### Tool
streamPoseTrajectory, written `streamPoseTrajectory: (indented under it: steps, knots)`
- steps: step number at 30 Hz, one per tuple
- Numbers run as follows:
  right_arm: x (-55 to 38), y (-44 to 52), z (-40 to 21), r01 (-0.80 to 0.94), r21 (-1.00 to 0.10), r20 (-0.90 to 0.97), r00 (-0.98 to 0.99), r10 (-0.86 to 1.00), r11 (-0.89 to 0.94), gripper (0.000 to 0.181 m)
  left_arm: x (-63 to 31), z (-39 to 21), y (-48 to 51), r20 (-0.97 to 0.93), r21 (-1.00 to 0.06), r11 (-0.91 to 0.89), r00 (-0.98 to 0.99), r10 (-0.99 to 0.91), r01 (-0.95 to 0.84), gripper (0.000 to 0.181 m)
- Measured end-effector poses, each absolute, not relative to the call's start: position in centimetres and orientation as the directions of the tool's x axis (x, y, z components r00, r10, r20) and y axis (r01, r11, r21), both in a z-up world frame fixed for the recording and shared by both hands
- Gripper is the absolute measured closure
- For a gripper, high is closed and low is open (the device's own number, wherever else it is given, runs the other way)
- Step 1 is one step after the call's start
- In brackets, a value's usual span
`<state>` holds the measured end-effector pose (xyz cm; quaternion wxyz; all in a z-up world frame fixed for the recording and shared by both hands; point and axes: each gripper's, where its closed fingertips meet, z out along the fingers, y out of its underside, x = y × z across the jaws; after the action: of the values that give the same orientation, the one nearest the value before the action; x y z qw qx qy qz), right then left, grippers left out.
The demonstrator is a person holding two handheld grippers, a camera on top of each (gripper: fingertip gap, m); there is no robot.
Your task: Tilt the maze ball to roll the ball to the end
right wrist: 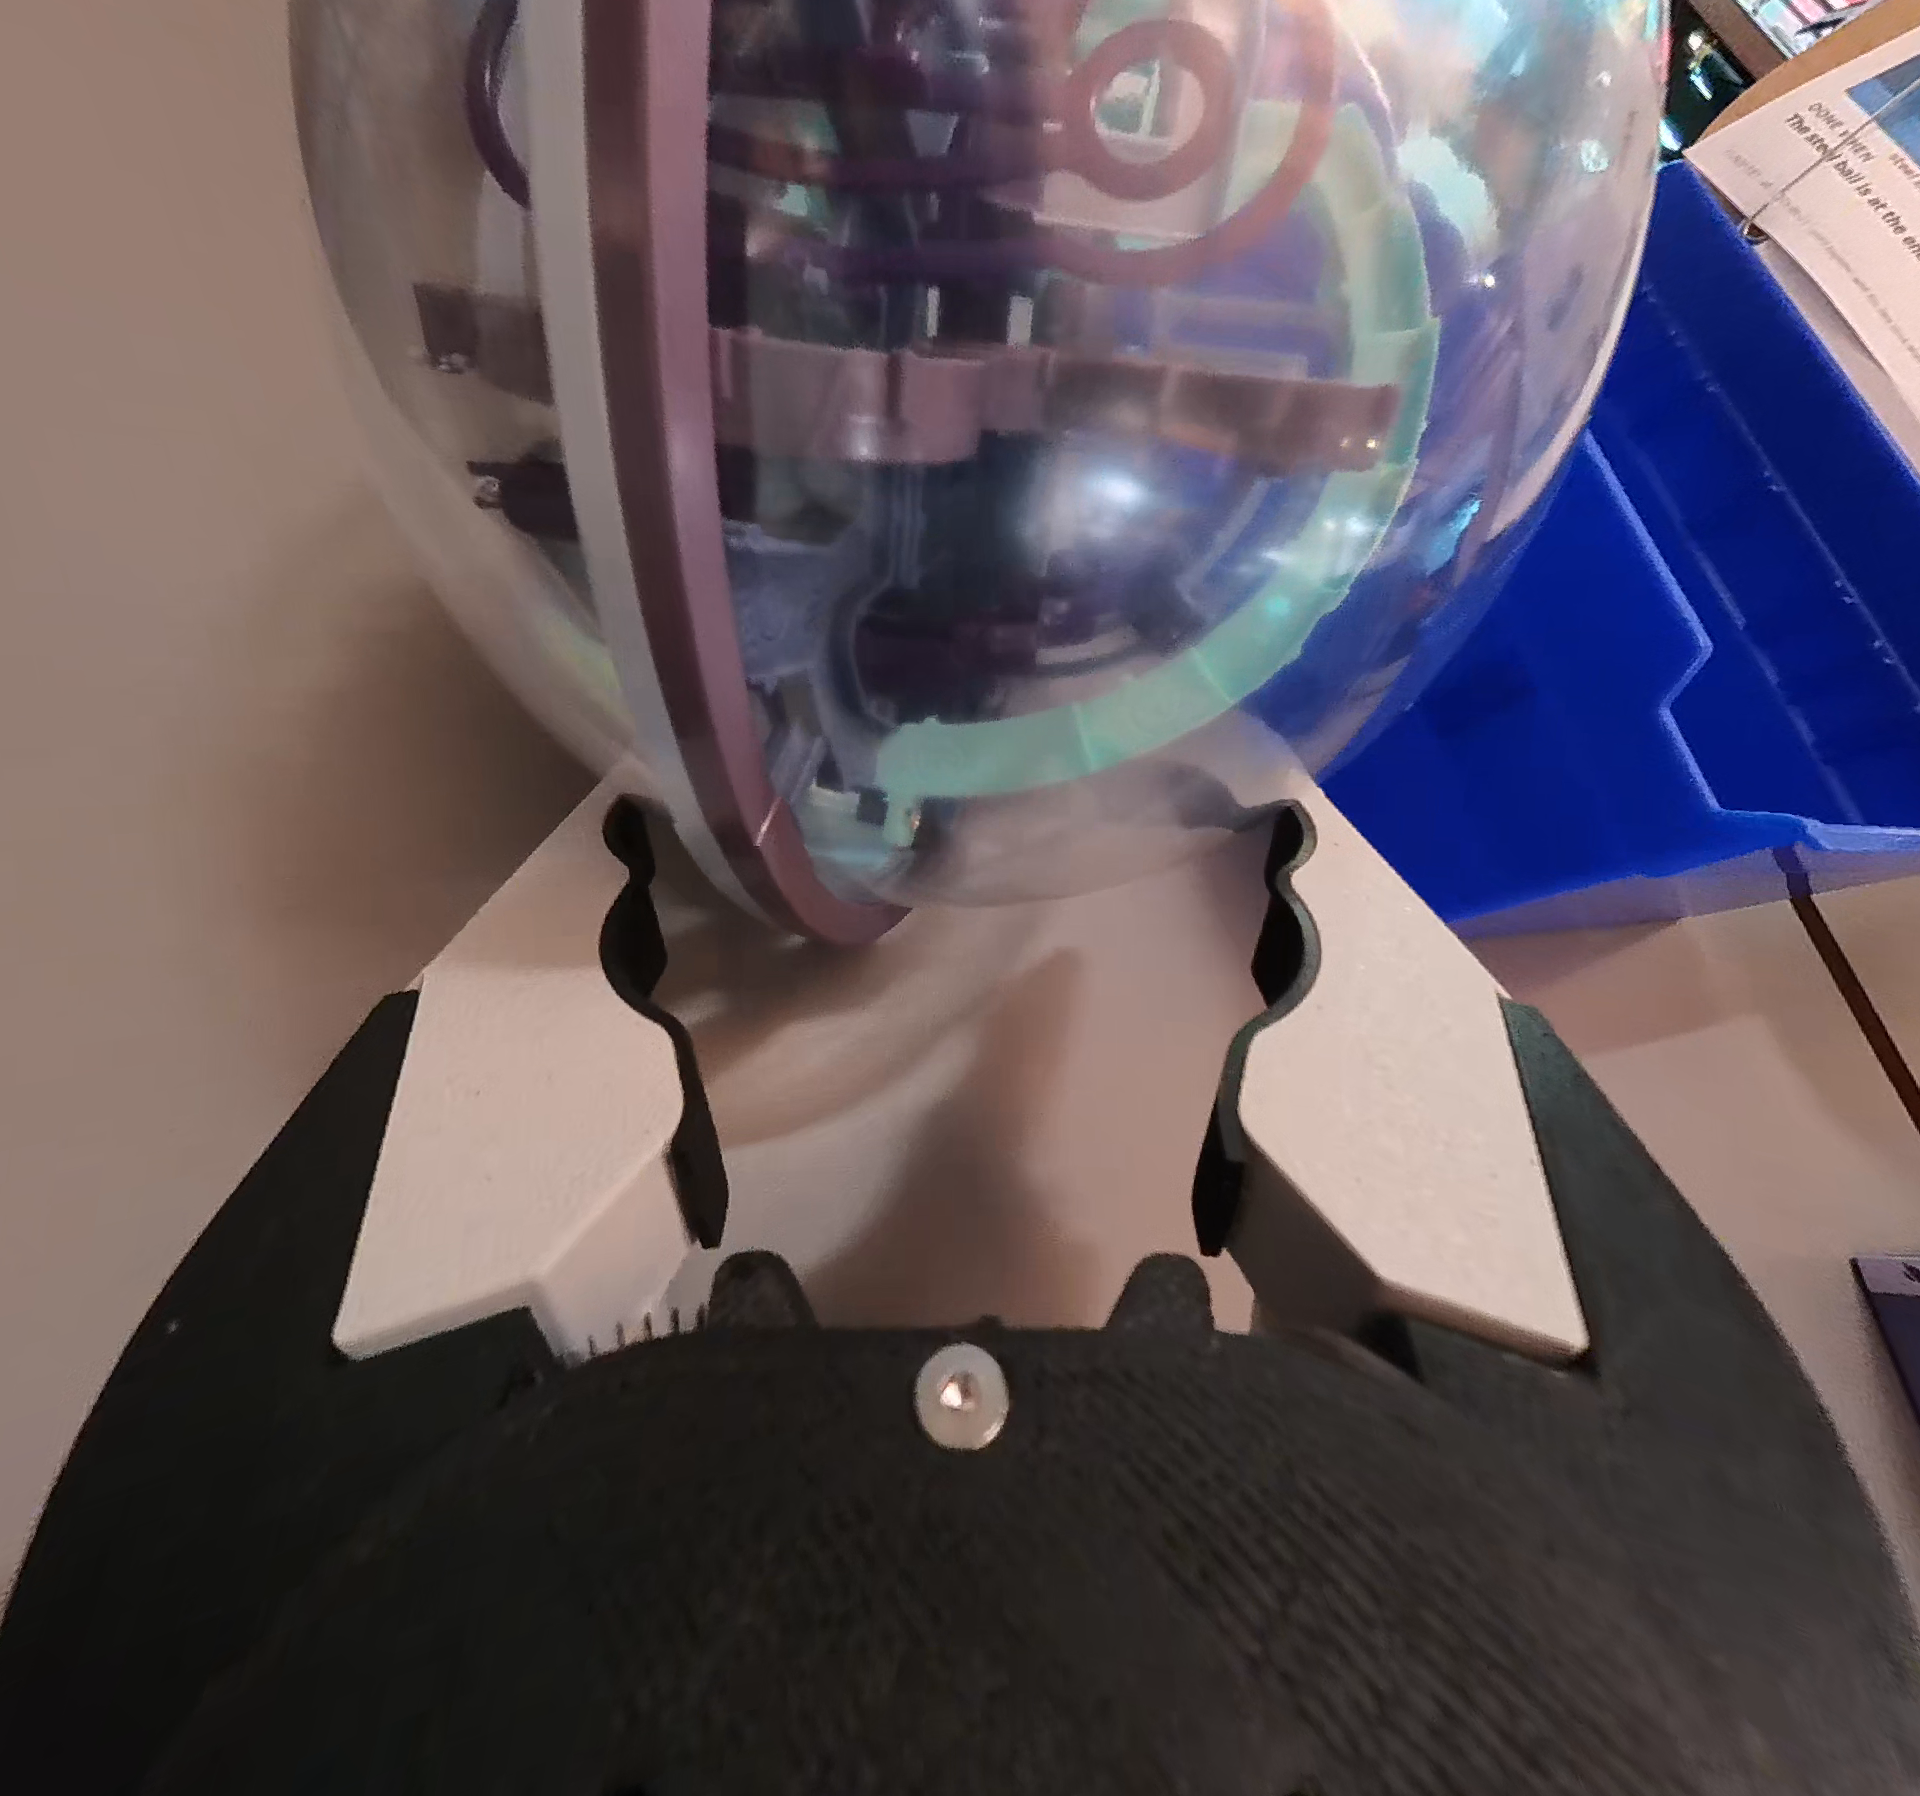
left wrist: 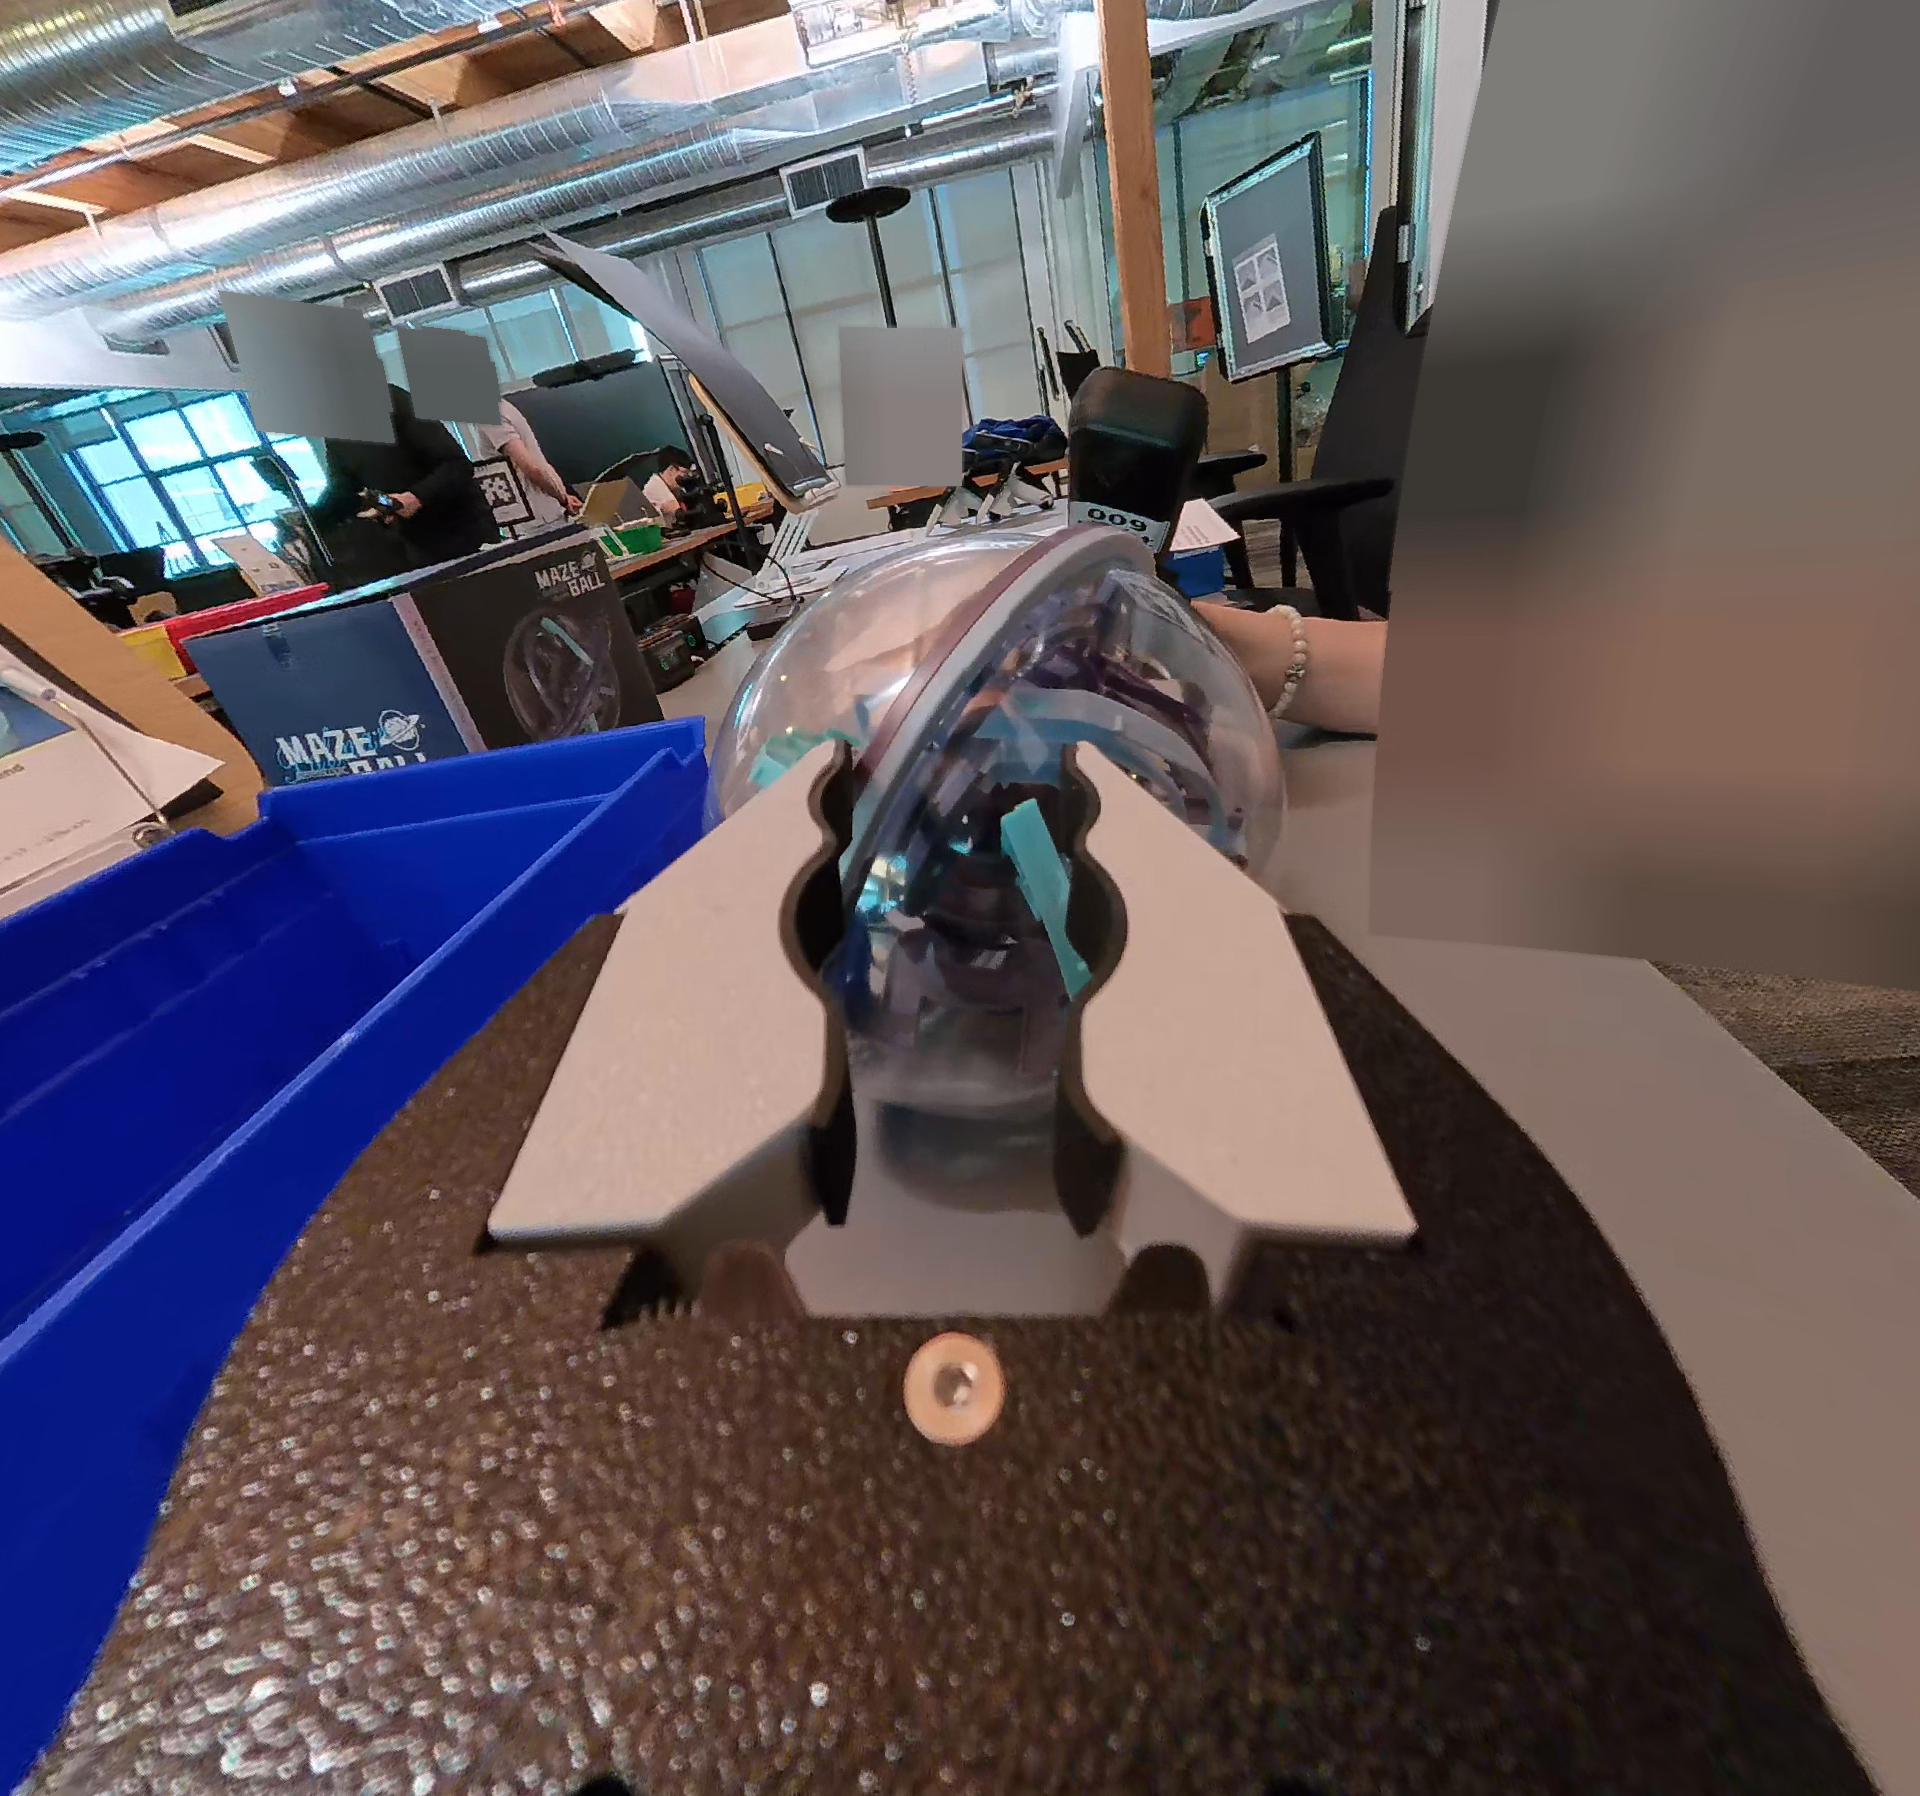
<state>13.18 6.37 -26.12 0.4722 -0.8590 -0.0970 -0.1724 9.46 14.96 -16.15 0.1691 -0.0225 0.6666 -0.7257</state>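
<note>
Place: open-plan workshop or lab
Ceiling: bare silver air ducts (left wrist: 436, 188), wooden beams (left wrist: 1127, 125)
Windows: large panes (left wrist: 177, 479) along the far wall
Benches: cluttered work tables (left wrist: 707, 541), people standing at them
Storage: blue plastic bin (left wrist: 312, 915) on the table

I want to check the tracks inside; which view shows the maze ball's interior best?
The right wrist view: the maze ball fills the frame, so its purple seam ring, green curved track and purple ledges show up close, if slightly blurred. In the left wrist view it is smaller and partly hidden by the left tool.
</note>
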Motion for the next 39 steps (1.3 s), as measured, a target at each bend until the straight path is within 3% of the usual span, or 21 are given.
streamPoseTrajectory:
  steps: [23,28,34,39]
  knots:
    - [13.0,7.0,-25.3,0.332,-0.825,0.379,0.925,-0.011,-0.458,0.068,10.5,-16.6,16.6,-0.135,-0.98,-0.1,-0.94,-0.313,0.174,0.155]
    - [12.5,7.1,-25.9,0.365,-0.799,0.406,0.914,0.019,-0.478,0.068,9.5,-15.9,16.0,-0.173,-0.973,-0.092,-0.936,-0.308,0.21,0.141]
    - [12.5,7.2,-26.0,0.382,-0.786,0.432,0.902,0.011,-0.485,0.069,8.3,-15.6,15.1,-0.24,-0.963,-0.054,-0.927,-0.288,0.266,0.138]
    - [12.7,7.2,-25.3,0.37,-0.808,0.424,0.906,-0.017,-0.458,0.072,8.9,-16.3,15.7,-0.147,-0.976,-0.109,-0.941,-0.305,0.187,0.135]
